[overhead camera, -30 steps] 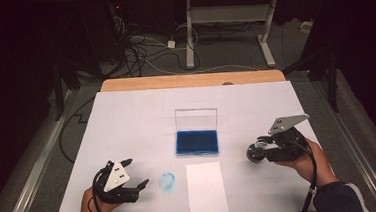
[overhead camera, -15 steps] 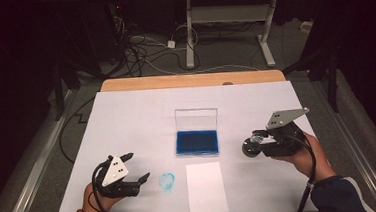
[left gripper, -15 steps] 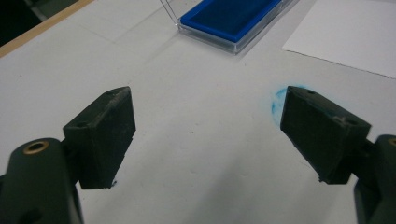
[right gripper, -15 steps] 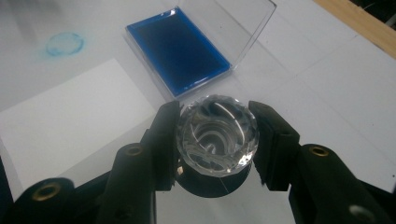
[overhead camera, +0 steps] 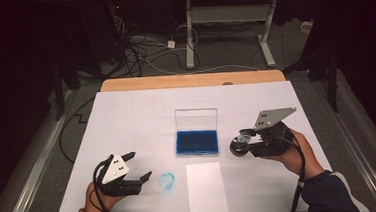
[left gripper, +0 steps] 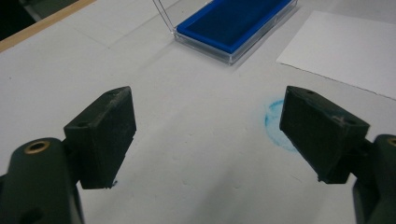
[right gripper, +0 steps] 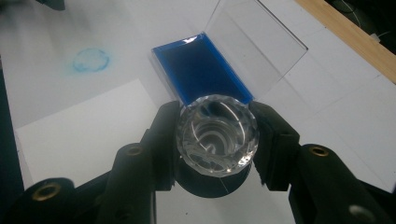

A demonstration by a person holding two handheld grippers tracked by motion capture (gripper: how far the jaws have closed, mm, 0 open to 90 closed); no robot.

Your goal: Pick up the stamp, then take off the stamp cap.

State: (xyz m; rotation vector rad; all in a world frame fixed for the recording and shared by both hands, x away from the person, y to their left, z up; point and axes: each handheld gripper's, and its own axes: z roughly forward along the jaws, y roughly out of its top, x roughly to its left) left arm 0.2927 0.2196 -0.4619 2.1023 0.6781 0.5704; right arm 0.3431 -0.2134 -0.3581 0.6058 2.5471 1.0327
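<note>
My right gripper (overhead camera: 242, 141) is shut on a clear faceted stamp knob (overhead camera: 238, 145), held just above the table to the right of the blue ink pad (overhead camera: 197, 141). In the right gripper view the knob (right gripper: 217, 133) sits gripped between both jaws, with the ink pad (right gripper: 198, 70) and its raised clear lid (right gripper: 254, 46) just beyond. At the front left, my left gripper (overhead camera: 141, 165) rests open and holds nothing. Its jaws (left gripper: 208, 130) stand wide over the white table cover, close to a blue ring mark (left gripper: 275, 123).
A white sheet of paper (overhead camera: 206, 187) lies in front of the ink pad. The blue ring mark (overhead camera: 167, 180) is on the table cover (overhead camera: 126, 115) left of the sheet. Beyond the wooden far edge (overhead camera: 189, 80) are cables and a desk frame on the floor.
My right gripper has carried the stamp left and a little up, closer to the ink pad. The left gripper has hardly moved.
</note>
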